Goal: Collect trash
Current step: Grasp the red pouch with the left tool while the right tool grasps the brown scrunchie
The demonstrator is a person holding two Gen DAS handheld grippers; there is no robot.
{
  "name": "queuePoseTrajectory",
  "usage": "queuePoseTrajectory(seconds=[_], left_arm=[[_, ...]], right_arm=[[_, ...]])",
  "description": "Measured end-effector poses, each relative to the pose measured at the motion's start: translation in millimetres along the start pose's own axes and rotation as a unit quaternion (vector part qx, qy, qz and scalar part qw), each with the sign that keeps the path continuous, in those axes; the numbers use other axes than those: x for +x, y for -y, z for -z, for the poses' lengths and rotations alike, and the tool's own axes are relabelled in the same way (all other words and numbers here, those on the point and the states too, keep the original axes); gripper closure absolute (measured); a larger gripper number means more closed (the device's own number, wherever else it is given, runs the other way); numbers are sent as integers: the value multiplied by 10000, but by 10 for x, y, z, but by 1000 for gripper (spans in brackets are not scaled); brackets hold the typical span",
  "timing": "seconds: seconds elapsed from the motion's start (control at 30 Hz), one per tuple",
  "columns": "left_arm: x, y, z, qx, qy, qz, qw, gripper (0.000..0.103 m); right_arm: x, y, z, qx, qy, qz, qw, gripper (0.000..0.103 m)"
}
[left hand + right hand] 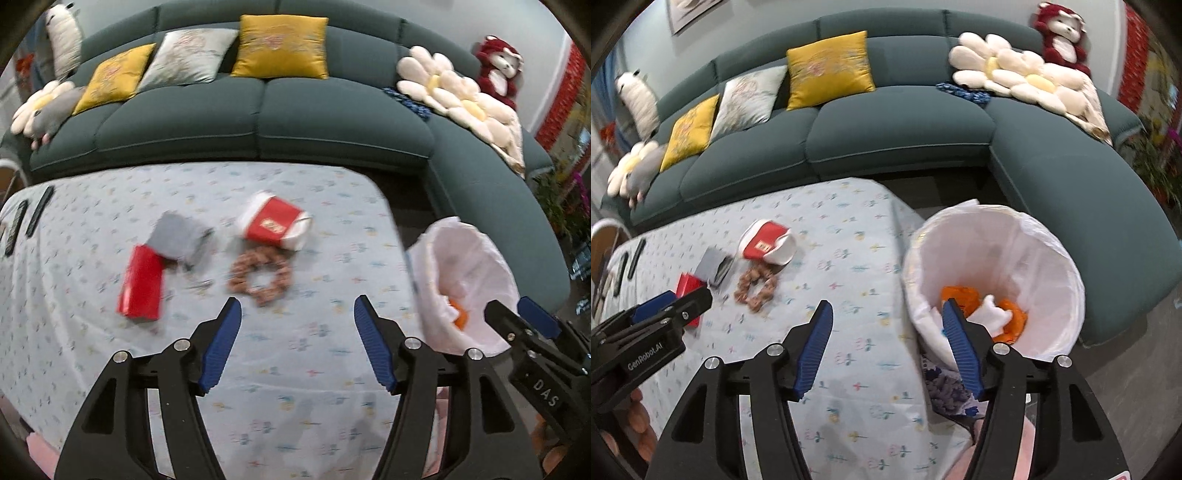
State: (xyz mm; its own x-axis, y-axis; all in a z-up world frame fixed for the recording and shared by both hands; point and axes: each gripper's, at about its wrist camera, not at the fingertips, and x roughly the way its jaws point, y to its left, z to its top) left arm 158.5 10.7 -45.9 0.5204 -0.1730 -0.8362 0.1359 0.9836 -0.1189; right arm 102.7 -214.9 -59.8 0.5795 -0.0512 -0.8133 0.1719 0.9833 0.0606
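Your left gripper (297, 343) was the nearer one to the trash: its fingers stood wide apart and held nothing, hovering above the worktop (295, 373) and aimed up the frame. The scrunchie (260, 277) lay just beyond the gap between them, near the centre of the frame. The red-and-white carton (275, 225) lay just above it, on its side, its long axis tilted down toward the right. The red packet (142, 282) and grey pouch (181, 236) sat left of centre, the packet's long axis nearly upright in the frame.

Your right gripper (886, 345) was also spread wide and empty, its right fingertip over the bin (1052, 251), well apart from the trash at the left of its frame.

Only the right view showed into the bin: orange and white scraps (991, 314) already inside. The left view showed the trash more head-on, though blurred.
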Motion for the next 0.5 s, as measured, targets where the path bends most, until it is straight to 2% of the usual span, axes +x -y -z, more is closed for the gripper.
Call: queuePoseTrajectory(seconds=[0.27, 0.37, 0.5], left_arm=[[81, -685, 130, -478, -132, -340, 9982, 42], [123, -926, 178, -635, -201, -507, 9965, 34], [187, -1225, 191, -805, -286, -675, 9941, 34]], right_arm=[[169, -482, 71, -300, -204, -147, 9992, 43], [259, -695, 74, -405, -280, -217, 9986, 43], [406, -961, 74, -529, -402, -296, 9973, 43]])
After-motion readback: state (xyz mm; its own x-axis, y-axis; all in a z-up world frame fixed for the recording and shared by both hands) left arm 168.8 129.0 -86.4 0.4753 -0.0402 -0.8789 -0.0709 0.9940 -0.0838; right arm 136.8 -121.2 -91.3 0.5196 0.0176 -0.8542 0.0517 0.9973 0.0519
